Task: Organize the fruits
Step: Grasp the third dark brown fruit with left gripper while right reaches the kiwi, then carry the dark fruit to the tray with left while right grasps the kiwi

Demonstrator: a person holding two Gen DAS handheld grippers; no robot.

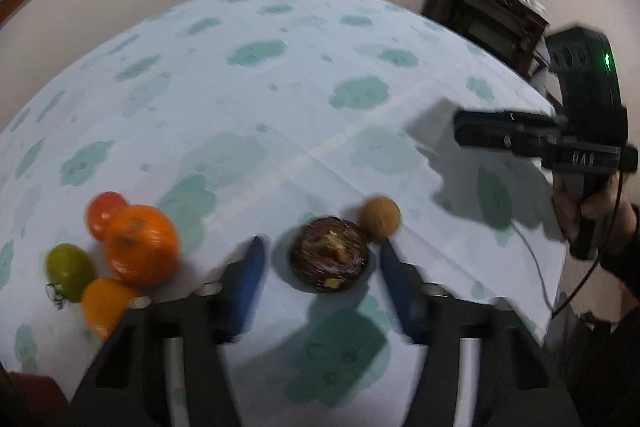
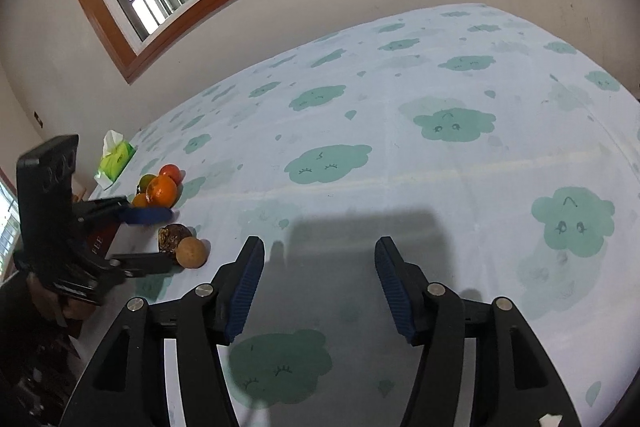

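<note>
Only rightward: tissue box [image 2: 115,159] beyond fruits [image 2: 160,189]

A matt printed cloth [image 2: 400,131] is seen on the table. The large orange [image 1: 142,245] looks glossy, the dark fruit [image 1: 329,259] rough, the gripper pads [image 2: 244,291] ribbed, the window frame [image 2: 168,31] wooden.

On the black body of the right gripper [image 1: 460,131], seen from your left wrist camera, raised letters read roughly "UAS", blurred. Just behind your left gripper [image 2: 154,237], a dark red box [image 2: 100,241] shows pale letters like "FEE".
</note>
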